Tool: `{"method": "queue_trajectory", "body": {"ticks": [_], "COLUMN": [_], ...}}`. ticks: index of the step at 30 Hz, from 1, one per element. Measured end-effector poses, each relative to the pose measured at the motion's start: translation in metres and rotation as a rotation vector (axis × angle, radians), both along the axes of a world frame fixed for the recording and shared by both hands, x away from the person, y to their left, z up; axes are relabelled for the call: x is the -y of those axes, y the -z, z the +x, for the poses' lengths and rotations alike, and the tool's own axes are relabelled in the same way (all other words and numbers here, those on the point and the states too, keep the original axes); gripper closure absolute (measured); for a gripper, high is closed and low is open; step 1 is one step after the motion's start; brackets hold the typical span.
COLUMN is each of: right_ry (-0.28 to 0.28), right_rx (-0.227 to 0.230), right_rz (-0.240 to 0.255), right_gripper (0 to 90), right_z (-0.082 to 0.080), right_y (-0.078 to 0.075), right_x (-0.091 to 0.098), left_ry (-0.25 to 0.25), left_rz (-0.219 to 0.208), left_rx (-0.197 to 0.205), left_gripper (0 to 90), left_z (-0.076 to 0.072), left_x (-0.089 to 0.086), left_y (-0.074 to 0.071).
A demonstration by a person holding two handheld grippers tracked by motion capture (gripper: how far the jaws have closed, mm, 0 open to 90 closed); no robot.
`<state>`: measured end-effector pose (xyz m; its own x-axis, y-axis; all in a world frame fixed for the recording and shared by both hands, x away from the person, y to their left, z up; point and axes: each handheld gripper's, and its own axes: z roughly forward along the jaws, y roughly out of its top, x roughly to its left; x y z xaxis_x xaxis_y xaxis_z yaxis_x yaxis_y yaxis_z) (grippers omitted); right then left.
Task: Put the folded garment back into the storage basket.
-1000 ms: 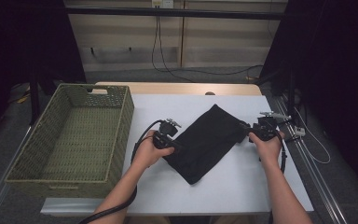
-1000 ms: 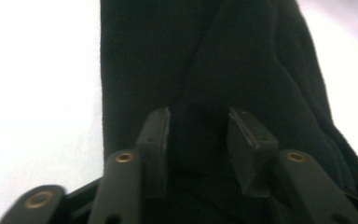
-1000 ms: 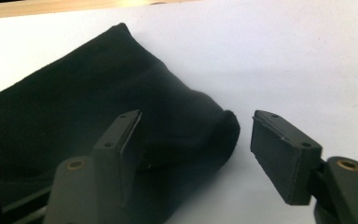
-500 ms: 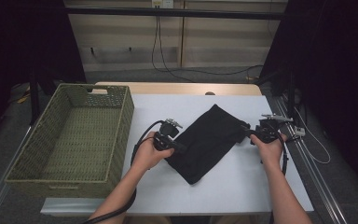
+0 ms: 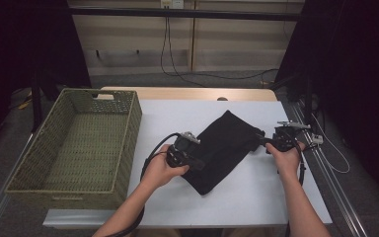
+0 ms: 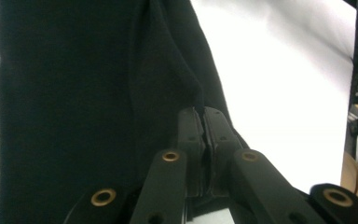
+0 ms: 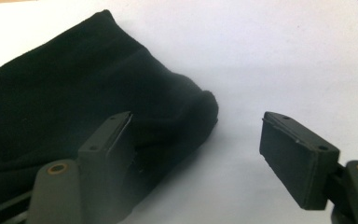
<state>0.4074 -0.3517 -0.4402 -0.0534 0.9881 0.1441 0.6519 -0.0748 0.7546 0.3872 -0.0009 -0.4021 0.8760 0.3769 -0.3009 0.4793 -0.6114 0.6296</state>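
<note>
A black cloth (image 5: pixel 223 146) lies slantwise on the white table (image 5: pixel 256 197). My left gripper (image 5: pixel 196 163) is at the cloth's lower left edge; in the left gripper view its jaws (image 6: pixel 204 116) are pressed together with a fold of the black cloth (image 6: pixel 84 93) pinched between them. My right gripper (image 5: pixel 265 143) is at the cloth's right corner. Its jaws have just been opening, and in the right gripper view the gripper (image 7: pixel 198 123) stands wide open. The rounded corner of the cloth (image 7: pixel 74 102) lies between its fingers without being pressed.
A green wicker basket (image 5: pixel 128 123) stands on the table's left side, close to my left forearm. A wooden strip (image 5: pixel 187 94) runs along the far edge. A metal rail (image 5: pixel 325 163) and cables border the right side.
The left gripper has shut on the cloth's edge and shifted slightly right, lifting the fold. The right hand has kept its place while its jaws spread a little wider.
</note>
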Motion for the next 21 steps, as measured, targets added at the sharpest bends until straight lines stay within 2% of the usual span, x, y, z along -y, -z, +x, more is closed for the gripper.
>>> {"method": "queue_trajectory", "body": {"ticks": [6,10,13,17,19,21], "right_ry": [0.013,0.010,0.010,0.002,-0.010,-0.024], "right_rx": [0.014,0.016,0.018,0.022,-0.002,-0.001], "right_rz": [-0.006,0.021,0.018,0.025,0.008,0.005], "right_gripper": [29.2,38.4,45.6,49.1,61.5,84.4], "right_z": [0.004,0.010,0.016,0.024,0.027,0.028], "right_y": [0.001,0.001,0.002,0.004,0.008,0.011], "right_x": [0.003,0.007,0.006,0.002,0.002,0.003], "left_ry": [0.040,0.065,0.075,0.090,0.099,0.102], "left_rz": [0.003,0.018,0.017,0.026,0.037,0.033], "left_rx": [0.014,0.014,0.004,0.003,0.005,0.007], "left_gripper": [86.9,86.9,86.8,86.7,86.6,86.7], "left_z": [-0.012,-0.019,-0.021,-0.024,-0.024,-0.025], "left_x": [0.005,0.008,0.009,0.012,0.011,0.010], "left_y": [0.001,0.005,0.007,0.011,0.012,0.013]}}
